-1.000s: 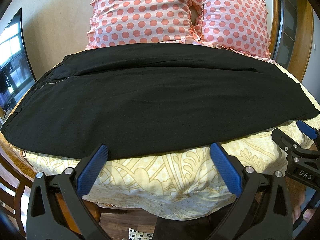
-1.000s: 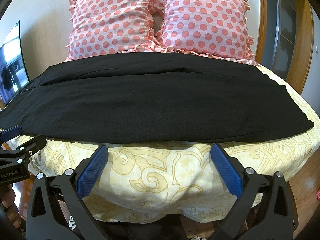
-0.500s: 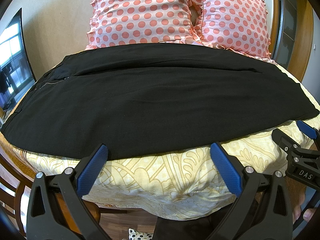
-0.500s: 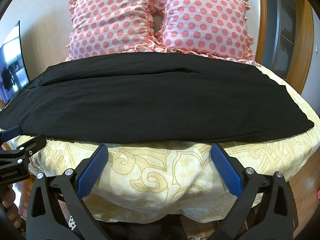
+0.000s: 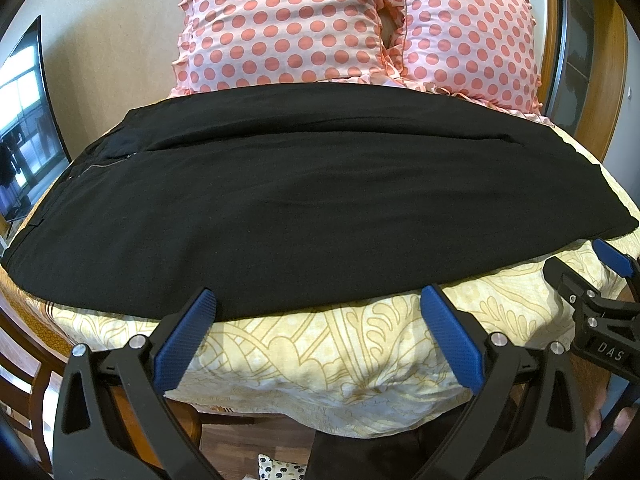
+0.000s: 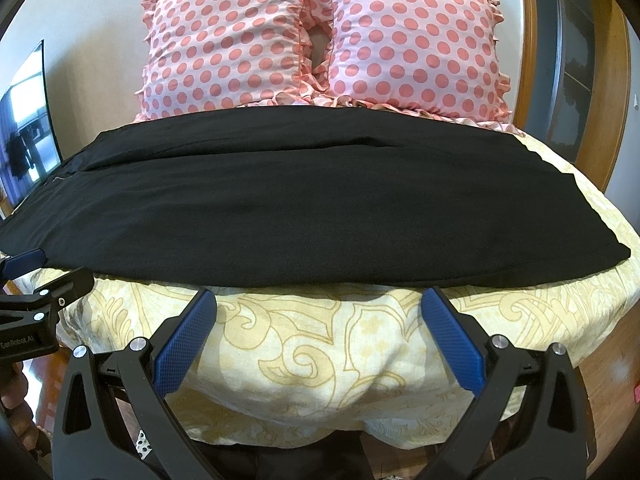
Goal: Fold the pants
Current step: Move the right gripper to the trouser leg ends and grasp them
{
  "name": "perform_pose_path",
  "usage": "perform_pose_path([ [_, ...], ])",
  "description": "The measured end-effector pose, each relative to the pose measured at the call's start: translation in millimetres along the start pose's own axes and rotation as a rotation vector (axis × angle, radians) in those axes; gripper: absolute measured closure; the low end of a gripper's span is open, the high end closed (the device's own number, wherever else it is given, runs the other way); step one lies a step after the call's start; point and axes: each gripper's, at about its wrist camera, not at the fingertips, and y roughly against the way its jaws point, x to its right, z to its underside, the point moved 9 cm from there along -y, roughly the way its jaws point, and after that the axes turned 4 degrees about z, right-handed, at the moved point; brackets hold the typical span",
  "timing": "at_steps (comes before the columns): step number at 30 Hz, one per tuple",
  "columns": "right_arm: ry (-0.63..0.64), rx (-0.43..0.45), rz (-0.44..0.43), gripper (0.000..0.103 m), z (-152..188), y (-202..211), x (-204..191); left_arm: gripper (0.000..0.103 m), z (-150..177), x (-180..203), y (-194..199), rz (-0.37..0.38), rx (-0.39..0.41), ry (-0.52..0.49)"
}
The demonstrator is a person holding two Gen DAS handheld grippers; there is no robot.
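Black pants (image 5: 312,200) lie flat across the bed, folded lengthwise, waistband and zipper at the left, leg hems at the right; they also show in the right wrist view (image 6: 288,208). My left gripper (image 5: 316,320) is open and empty, hovering just short of the pants' near edge. My right gripper (image 6: 318,320) is open and empty, also just short of the near edge, further right along the legs. The right gripper also shows at the right edge of the left wrist view (image 5: 600,292), and the left gripper at the left edge of the right wrist view (image 6: 36,296).
A yellow patterned bedspread (image 5: 328,360) covers the bed (image 6: 320,360). Two pink polka-dot pillows (image 5: 280,28) (image 6: 412,40) lean at the head. A TV screen (image 5: 24,128) stands at left, a wooden door frame (image 6: 536,40) at right, a wooden chair (image 5: 24,360) at lower left.
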Motion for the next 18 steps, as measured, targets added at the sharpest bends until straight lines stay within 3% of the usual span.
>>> perform_pose_path([
  [3, 0.012, -0.001, -0.011, 0.001, -2, -1, 0, 0.002, 0, 0, 1, -0.001, 0.003, -0.002],
  [5, 0.016, -0.013, -0.068, 0.001, -7, 2, 1, 0.002, 0, 0, 2, 0.004, -0.007, -0.004],
  [8, -0.054, 0.112, -0.110, 0.001, -38, 30, 29, 0.002, -6, 0, 5, 0.003, -0.002, -0.017],
  [10, -0.087, 0.173, -0.067, 0.001, -65, 42, 54, 0.002, -9, -1, 13, -0.012, 0.036, -0.030],
  [12, -0.113, 0.179, 0.012, 0.001, -95, 39, 86, 0.002, -21, -2, 23, -0.022, 0.076, -0.035],
  [18, -0.242, 0.073, 0.176, 0.001, -172, -30, 175, 0.002, -47, -10, 20, -0.002, 0.133, 0.012],
])
